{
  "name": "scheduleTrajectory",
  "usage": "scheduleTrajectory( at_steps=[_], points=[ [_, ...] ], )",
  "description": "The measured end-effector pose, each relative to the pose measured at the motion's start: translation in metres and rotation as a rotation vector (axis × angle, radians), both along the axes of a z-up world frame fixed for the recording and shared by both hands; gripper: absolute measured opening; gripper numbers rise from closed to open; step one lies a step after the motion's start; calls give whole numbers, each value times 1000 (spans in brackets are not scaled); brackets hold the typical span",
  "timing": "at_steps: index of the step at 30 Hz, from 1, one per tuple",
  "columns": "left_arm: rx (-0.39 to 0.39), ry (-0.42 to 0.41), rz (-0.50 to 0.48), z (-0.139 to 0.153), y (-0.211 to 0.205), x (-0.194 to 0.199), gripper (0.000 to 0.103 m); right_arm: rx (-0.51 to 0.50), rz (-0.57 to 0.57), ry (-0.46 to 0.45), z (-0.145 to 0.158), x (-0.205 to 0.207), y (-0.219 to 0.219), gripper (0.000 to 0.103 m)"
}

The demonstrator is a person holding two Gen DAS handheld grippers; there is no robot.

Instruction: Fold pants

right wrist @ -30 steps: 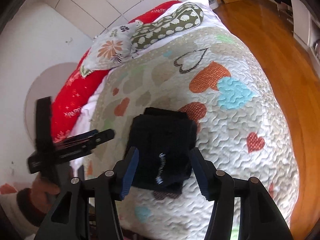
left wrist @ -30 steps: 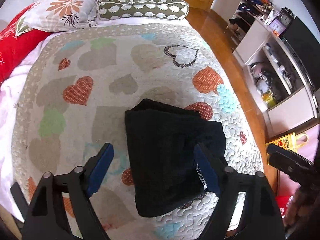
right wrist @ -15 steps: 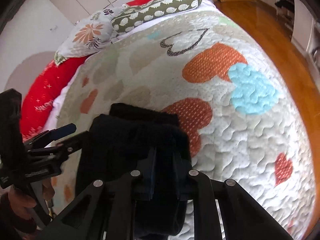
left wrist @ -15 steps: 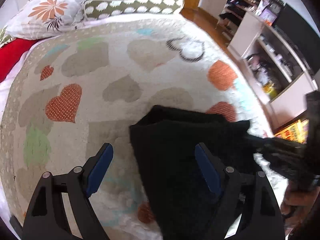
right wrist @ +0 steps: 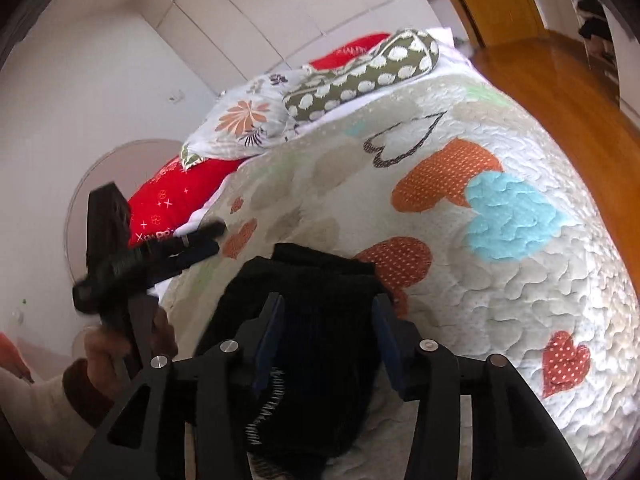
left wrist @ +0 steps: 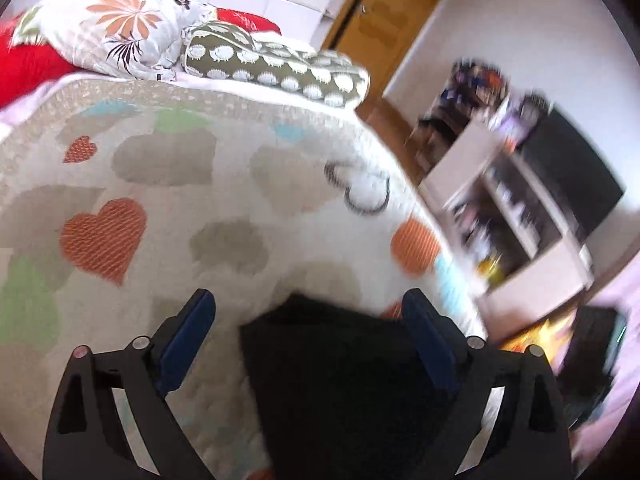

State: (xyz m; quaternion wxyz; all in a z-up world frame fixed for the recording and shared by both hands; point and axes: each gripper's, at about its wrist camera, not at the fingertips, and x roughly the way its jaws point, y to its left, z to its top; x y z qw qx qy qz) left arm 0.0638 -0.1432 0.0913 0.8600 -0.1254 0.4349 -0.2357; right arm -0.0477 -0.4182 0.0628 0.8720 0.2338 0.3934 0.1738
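The black pants (left wrist: pixel 340 380) lie folded in a compact bundle on the heart-patterned quilt (left wrist: pixel 200 208), near the bed's near edge. My left gripper (left wrist: pixel 308 332) is open and empty, raised above the bundle's left part. In the right wrist view the pants (right wrist: pixel 320 344) sit between the blue pads (right wrist: pixel 270 336) of my right gripper (right wrist: pixel 328 336), which is open around them with gaps on both sides; a waistband label shows near the bottom. The left gripper (right wrist: pixel 200 244) also shows at the left in that view, held in a hand.
Floral and green dotted pillows (left wrist: pixel 272 68) and a red blanket (right wrist: pixel 176 196) lie at the head of the bed. White shelves (left wrist: pixel 512 216) and a dark screen stand right of the bed across a wooden floor (right wrist: pixel 560 92). A white wall is on the left.
My right gripper has opened from shut on the pants and let them go. My left gripper has lifted and tilted up, so its view swung toward the pillows and shelves.
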Motion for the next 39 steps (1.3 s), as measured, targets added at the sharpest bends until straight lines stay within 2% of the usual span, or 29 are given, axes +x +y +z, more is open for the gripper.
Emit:
scheduleTrajectory(
  at_steps=[3, 6, 7, 10, 13, 15, 17, 20, 22, 24, 26, 27, 30, 33, 39],
  points=[
    [-132, 64, -28, -15, 9, 9, 96, 34, -21, 11, -6, -1, -14, 62],
    [-220, 79, -31, -24, 17, 1, 97, 18, -55, -18, 3, -9, -23, 66],
    [-247, 58, -36, -24, 19, -3, 97, 2, -71, -32, 6, -13, -22, 67],
    [-324, -28, -83, -19, 23, -16, 98, -133, -133, -51, 12, -31, -7, 72],
    [-370, -101, -125, -12, 25, -21, 103, -218, -185, 5, 9, -55, 13, 72],
    [-323, -94, -142, -9, 17, -14, 103, -234, -208, 16, 13, -68, 22, 72],
    [-289, -82, -148, -7, 17, -20, 103, -267, -222, -19, 24, -78, 36, 70],
    [-223, -133, -194, 2, 16, -36, 103, -322, -198, 7, 26, -69, 61, 70],
    [-217, -148, -169, 9, 22, -41, 103, -377, -183, 57, 17, -60, 75, 70],
    [-237, -110, -187, 15, 28, -50, 103, -443, -174, 106, -1, -54, 85, 69],
    [-174, -91, -168, 20, 32, -60, 103, -442, -169, 164, -21, -54, 86, 69],
    [-134, -97, -137, 20, 36, -66, 103, -398, -187, 170, -31, -60, 81, 69],
    [-46, -48, -109, 9, 45, -82, 103, -303, -244, 111, -22, -81, 69, 68],
    [2, -9, -74, -1, 49, -97, 103, -284, -233, 67, -2, -86, 66, 70],
    [-9, -48, -79, 13, 35, -132, 103, -330, -175, -21, 40, -83, 87, 68]
  ],
)
